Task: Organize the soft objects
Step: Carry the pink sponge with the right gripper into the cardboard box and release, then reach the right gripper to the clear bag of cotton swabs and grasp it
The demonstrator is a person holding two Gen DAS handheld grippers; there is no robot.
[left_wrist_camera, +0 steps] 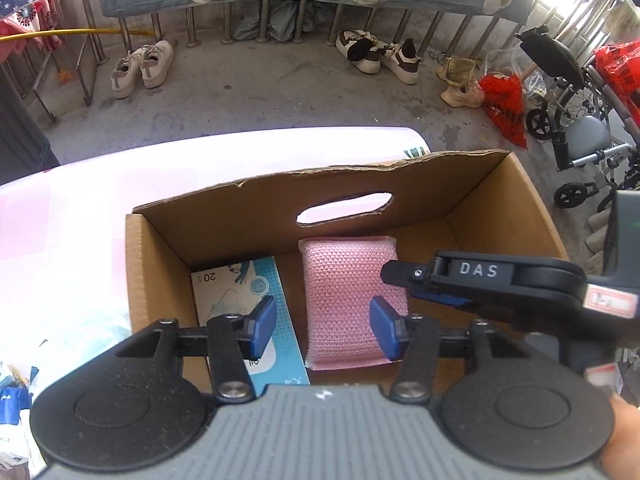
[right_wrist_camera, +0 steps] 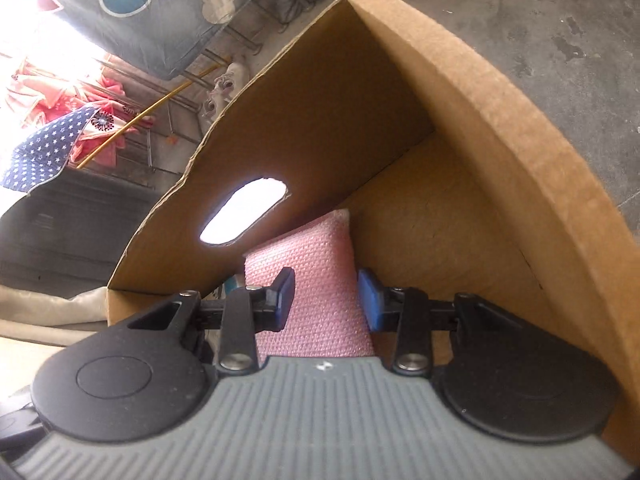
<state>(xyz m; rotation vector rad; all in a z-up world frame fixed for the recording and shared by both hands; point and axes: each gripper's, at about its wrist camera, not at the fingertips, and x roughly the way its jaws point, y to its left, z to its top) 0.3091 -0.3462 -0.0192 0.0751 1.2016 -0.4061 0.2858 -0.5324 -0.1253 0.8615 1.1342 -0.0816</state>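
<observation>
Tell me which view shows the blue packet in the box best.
The left wrist view: the blue packet lies flat on the box floor beside the pink sponge, its print visible. The right wrist view shows only a sliver behind a finger.

white sneakers (left_wrist_camera: pixel 142 67), wheelchair (left_wrist_camera: pixel 576 120), red plastic bag (left_wrist_camera: pixel 504 110), star-patterned cloth (right_wrist_camera: pixel 44 152)

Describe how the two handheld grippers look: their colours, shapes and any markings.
Both are alike: the left gripper and right gripper have a grey ribbed body, two round black discs, black linkage arms with silver rivets, and blue finger pads. The right gripper's side carries white letters "DAS" and a red-and-white sticker. No cables show.
</observation>
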